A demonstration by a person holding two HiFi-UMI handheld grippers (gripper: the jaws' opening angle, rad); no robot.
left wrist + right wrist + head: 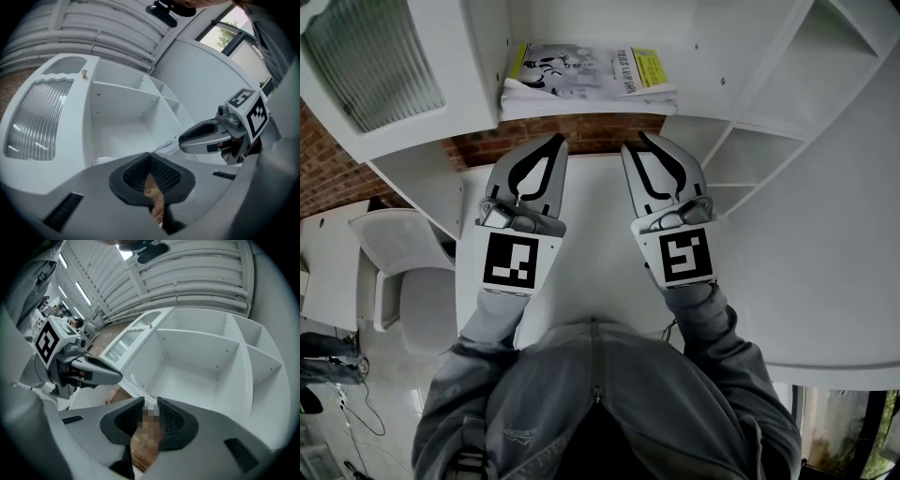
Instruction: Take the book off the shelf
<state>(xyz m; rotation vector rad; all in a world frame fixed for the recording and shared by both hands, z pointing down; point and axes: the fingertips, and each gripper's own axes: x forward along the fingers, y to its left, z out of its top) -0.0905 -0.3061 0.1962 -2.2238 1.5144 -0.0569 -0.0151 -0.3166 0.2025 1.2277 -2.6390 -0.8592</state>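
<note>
Left claw (557, 142) shut and empty, right claw (634, 143) barely cracked and empty; at that gap it could shove the book (581, 73) ahead deeper.

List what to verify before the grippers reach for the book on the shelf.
1. Book in view, lying flat in the shelf compartment: ok.
2. Left gripper open for a grasp: not ok, jaws shut.
3. Right gripper open: ok, jaws slightly apart with nothing in them.
4. Right opening wide enough for the book: cannot tell.
5. Nothing between the grippers and the book: ok.
6. Grippers clear of the book, no contact yet: ok.
</note>
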